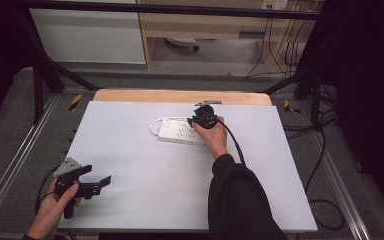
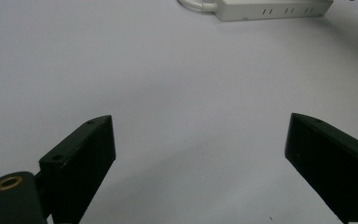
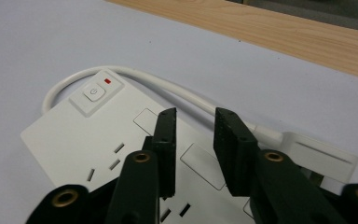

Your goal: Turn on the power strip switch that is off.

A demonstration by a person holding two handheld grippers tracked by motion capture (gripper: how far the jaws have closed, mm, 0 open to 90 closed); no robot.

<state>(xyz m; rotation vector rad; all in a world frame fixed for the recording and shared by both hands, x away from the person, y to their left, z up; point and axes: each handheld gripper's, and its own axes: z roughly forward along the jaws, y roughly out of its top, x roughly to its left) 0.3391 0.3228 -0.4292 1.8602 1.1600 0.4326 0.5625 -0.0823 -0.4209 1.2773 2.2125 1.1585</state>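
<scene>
A white power strip (image 1: 177, 131) lies on the white mat toward the far middle, with its white cable (image 3: 168, 86) looped round its left end and back to a flat white plug (image 3: 321, 156). Its power button with a red light (image 3: 95, 92) sits at the left end. My right gripper (image 1: 197, 120) hovers over the strip's right half; its black jaws (image 3: 193, 116) stand a narrow gap apart, with nothing between them. My left gripper (image 1: 96, 175) rests at the mat's near left corner, jaws wide open (image 2: 200, 123) and empty, pointing toward the strip (image 2: 272, 9).
The white mat (image 1: 145, 200) covers most of a wooden table, whose bare edge (image 1: 180, 96) shows at the far side. Black frame posts stand at both far corners. Black cables (image 1: 325, 200) trail on the floor to the right.
</scene>
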